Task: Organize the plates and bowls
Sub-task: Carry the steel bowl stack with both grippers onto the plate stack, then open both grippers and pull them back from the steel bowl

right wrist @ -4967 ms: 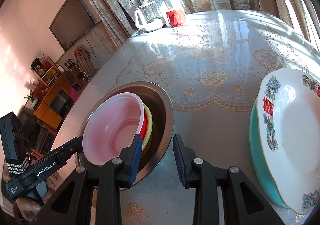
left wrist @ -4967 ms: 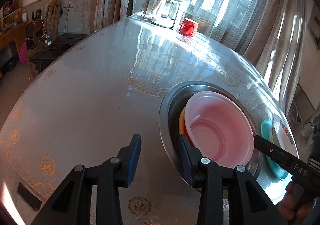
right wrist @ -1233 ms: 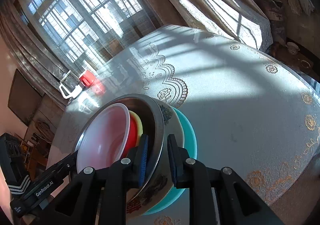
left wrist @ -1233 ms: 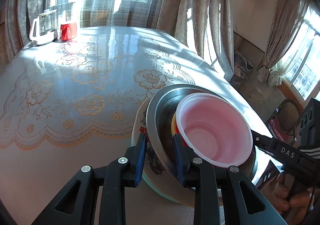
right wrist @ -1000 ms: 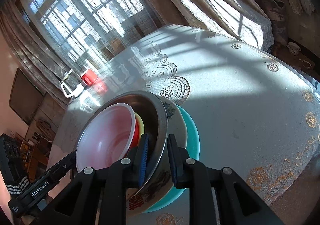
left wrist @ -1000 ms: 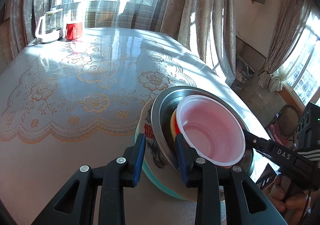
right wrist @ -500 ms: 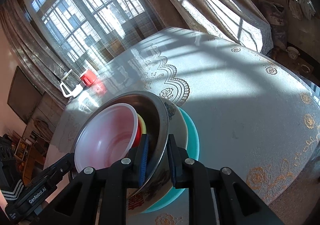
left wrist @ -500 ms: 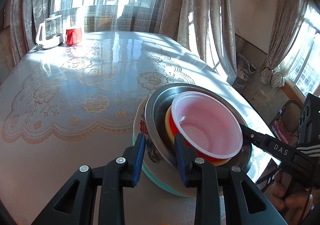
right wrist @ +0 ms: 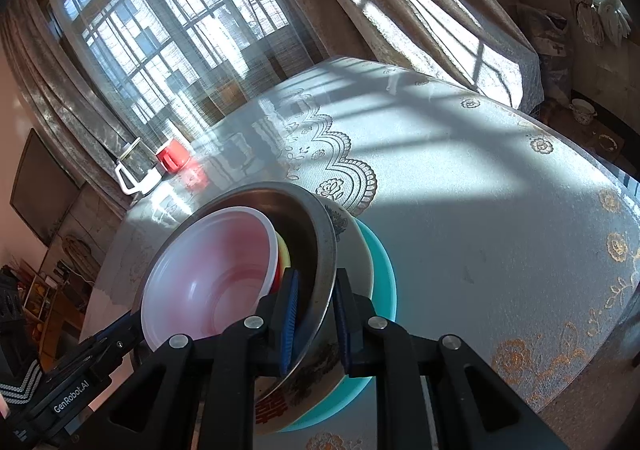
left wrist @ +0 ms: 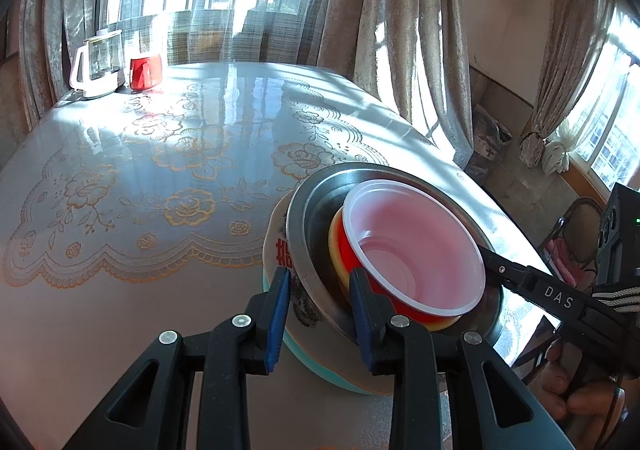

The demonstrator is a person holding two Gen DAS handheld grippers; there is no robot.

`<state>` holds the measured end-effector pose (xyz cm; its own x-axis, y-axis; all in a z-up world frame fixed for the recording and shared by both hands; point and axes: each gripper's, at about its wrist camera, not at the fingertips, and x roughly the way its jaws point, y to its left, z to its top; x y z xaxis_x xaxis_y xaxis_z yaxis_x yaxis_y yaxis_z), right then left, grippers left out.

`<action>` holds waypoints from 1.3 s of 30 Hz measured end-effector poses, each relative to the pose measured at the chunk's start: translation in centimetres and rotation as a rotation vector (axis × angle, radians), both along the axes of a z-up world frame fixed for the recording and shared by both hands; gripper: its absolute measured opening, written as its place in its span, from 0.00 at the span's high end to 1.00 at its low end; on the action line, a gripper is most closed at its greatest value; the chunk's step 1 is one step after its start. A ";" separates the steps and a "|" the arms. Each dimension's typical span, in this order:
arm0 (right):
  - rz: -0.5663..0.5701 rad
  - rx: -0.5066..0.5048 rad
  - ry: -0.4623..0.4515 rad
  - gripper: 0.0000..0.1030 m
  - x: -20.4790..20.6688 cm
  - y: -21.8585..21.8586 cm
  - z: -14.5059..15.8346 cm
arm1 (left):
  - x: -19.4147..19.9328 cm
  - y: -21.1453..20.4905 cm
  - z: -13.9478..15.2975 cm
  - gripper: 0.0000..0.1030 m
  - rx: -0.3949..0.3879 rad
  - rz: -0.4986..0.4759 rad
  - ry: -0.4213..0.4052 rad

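Observation:
A steel bowl (left wrist: 298, 226) (right wrist: 308, 238) rests on a white flowered plate (left wrist: 276, 246) (right wrist: 352, 246), which lies on a teal plate (left wrist: 308, 358) (right wrist: 380, 270). Nested inside the steel bowl are a yellow bowl (left wrist: 334, 246), a red bowl (left wrist: 348, 250) and a pale pink bowl (left wrist: 412, 242) (right wrist: 216, 270). My left gripper (left wrist: 318, 290) is shut on the steel bowl's near rim, one pad inside and one outside. My right gripper (right wrist: 316, 298) is shut on the opposite rim, and its finger (left wrist: 520, 278) shows across the bowl.
The stack stands near the edge of a round table (left wrist: 160, 153) with a lace-patterned cloth. A glass kettle (left wrist: 98, 65) and a red cup (left wrist: 146, 69) stand at the far side by the window. A chair (left wrist: 576, 234) is beyond the edge. A hand (left wrist: 580, 402) holds the right gripper.
Five seconds ago the steel bowl stood on the table beside the plates, both grippers open; now both grip its rim and it sits on the plates. Over the last second nothing shifts noticeably.

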<state>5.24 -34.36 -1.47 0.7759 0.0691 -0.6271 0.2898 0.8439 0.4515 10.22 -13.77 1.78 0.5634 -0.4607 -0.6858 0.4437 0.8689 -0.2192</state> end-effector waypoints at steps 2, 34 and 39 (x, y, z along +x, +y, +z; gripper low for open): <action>0.000 0.005 0.002 0.83 -0.1 0.0 0.0 | 0.0 0.1 -0.1 0.69 -0.001 0.003 0.001; -0.051 -0.237 -0.028 0.65 -2.9 3.6 3.4 | -3.0 5.3 0.2 0.60 0.064 0.177 -0.062; -0.036 -0.284 -0.035 0.62 -3.2 6.4 3.1 | -4.4 6.0 -0.1 0.53 0.087 0.193 -0.090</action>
<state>2.04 -27.98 1.66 0.7961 -0.1334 -0.5903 0.3104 0.9273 0.2092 5.84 -7.82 1.63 0.6960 -0.2795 -0.6614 0.2815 0.9536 -0.1068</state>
